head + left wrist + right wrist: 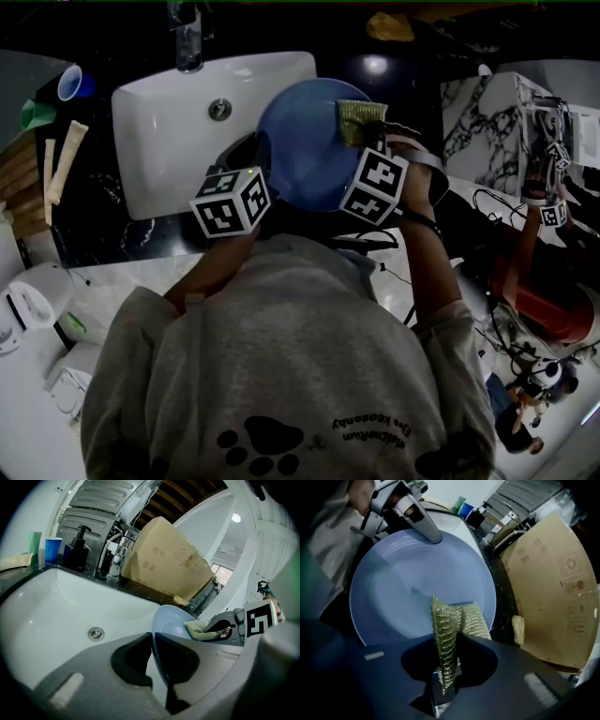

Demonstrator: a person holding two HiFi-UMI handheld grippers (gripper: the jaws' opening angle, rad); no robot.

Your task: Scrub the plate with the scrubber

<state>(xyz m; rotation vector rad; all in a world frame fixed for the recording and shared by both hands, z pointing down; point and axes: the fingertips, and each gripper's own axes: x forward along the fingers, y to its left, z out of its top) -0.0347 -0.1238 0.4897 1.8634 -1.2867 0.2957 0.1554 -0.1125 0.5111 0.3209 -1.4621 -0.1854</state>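
Left gripper (153, 644): jaws nearly together, clamped on the near left rim of the plate (300, 155); the blue plate is held tilted, its face turned towards the right gripper, above the right end of the sink (169, 141) and partly over the dark table (94, 211).

Right gripper (447, 644): jaws clamped on the scrubber (461, 618), pointing steeply down at the plate face; the green-gold scrubber is folded between the jaws, and its free end lies against the plate at the far right rim.

Sink: white, rectangular; drain (219, 109) at centre, far side; faucet (187, 37) beyond it.

Far left on the table: blue cup (75, 82); behind the sink to the right: cardboard box (164, 555).
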